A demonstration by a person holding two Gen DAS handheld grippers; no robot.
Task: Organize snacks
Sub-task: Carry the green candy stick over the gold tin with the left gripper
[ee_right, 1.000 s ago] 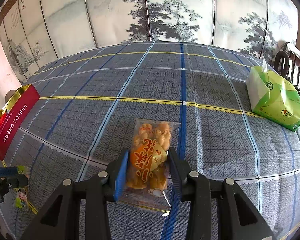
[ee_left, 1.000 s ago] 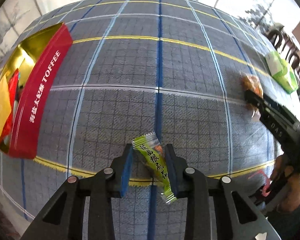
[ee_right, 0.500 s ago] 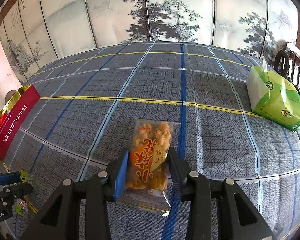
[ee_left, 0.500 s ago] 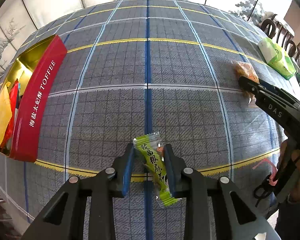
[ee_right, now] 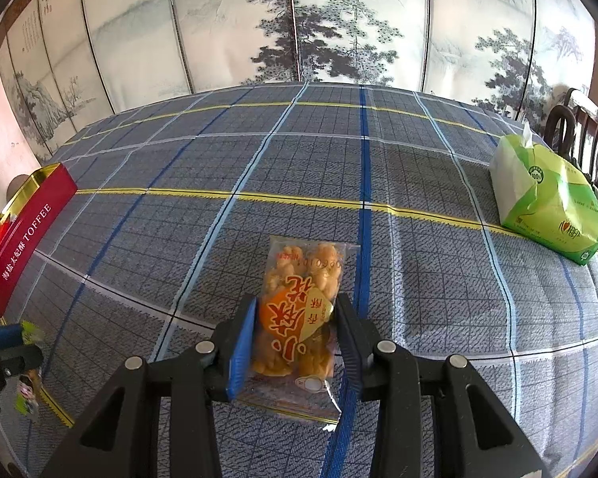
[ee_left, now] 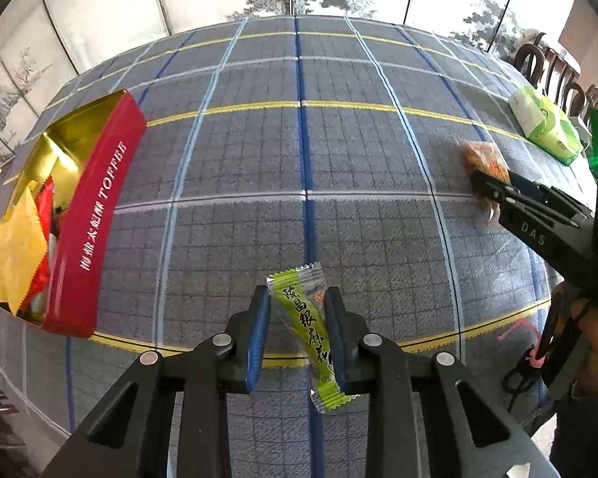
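A green snack packet (ee_left: 305, 326) stands tilted between the blue pads of my left gripper (ee_left: 297, 298), which is shut on it just above the plaid tablecloth (ee_left: 339, 159). My right gripper (ee_right: 295, 302) is shut on a clear bag of orange fried snacks (ee_right: 299, 279) that lies flat on the cloth. In the left wrist view the right gripper (ee_left: 494, 191) and its snack bag (ee_left: 480, 155) show at the right. An open red and gold toffee tin (ee_left: 95, 215) with wrapped snacks inside sits at the left; the right wrist view shows the same tin (ee_right: 24, 235) at its left edge.
A green and white tissue pack (ee_right: 546, 207) lies at the table's far right, with dark wooden chairs (ee_right: 578, 127) behind it. A painted folding screen (ee_right: 339, 20) lines the far side. A person's hand (ee_left: 590, 342) holds the right gripper's handle.
The left gripper's pads drew in onto the green packet, and the gripper turned a little with the packet in it. The right gripper and its bag stayed still.
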